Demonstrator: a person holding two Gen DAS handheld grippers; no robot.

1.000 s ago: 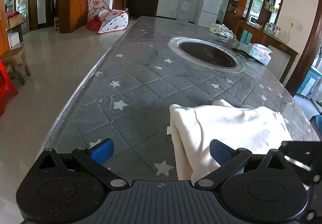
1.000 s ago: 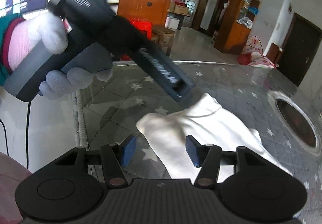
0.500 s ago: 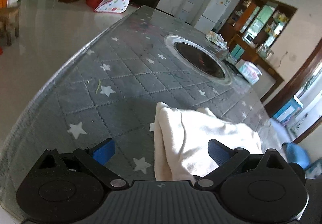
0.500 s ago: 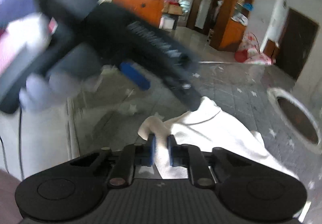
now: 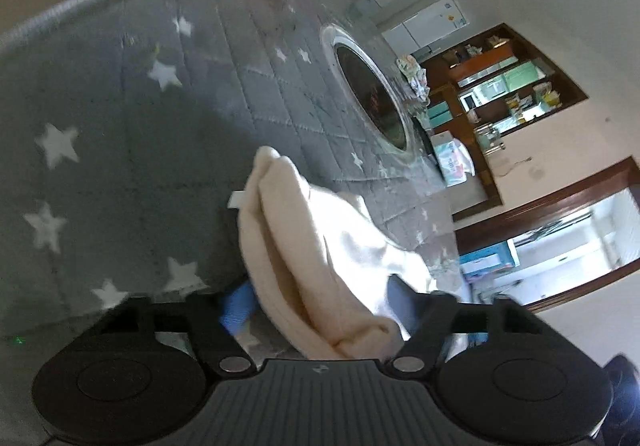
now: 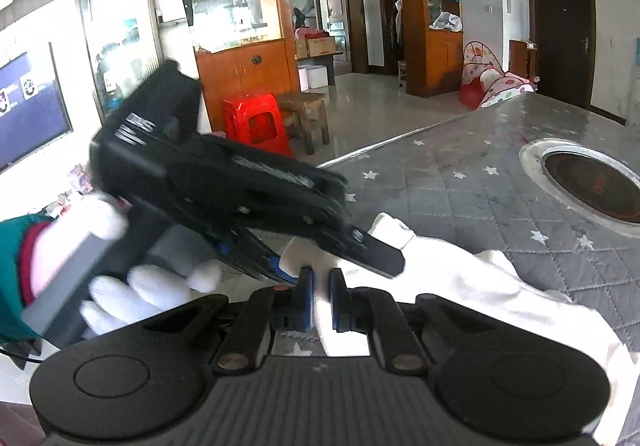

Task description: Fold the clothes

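the long table (image 6: 460, 181), covered in a grey quilted cloth with white stars under a clear sheet, is taking up most of both views, with a round dark burner (image 5: 370, 95) sunk into its far half. the cream garment (image 5: 320, 246) is lying bunched at the near end of the table, already doubled into thick layers, and both grippers are working on the same near edge of it, probably so the two corners can be lifted together and carried over for the next fold.

the right gripper (image 6: 321, 300) is pinching a thin bit of the cloth, its blue pads nearly touching with only fabric between them. the left gripper (image 5: 320, 304) is closing: its jaws are standing about half apart, straddling a fat rolled edge of the garment, and the pads do not yet look pressed into it. the left gripper's wider gap seems to suit the thicker bundle on that side.

the right wrist view is showing what the left one cannot: the person's white-gloved hand (image 6: 132, 294) wrapped round the left tool's handle, and that tool's black body angling down across the cloth. the left wrist view, tilted over, is showing the garment's stacked layers from the side and a small white tag (image 5: 237, 200) sticking out of them, both hidden from the right camera.
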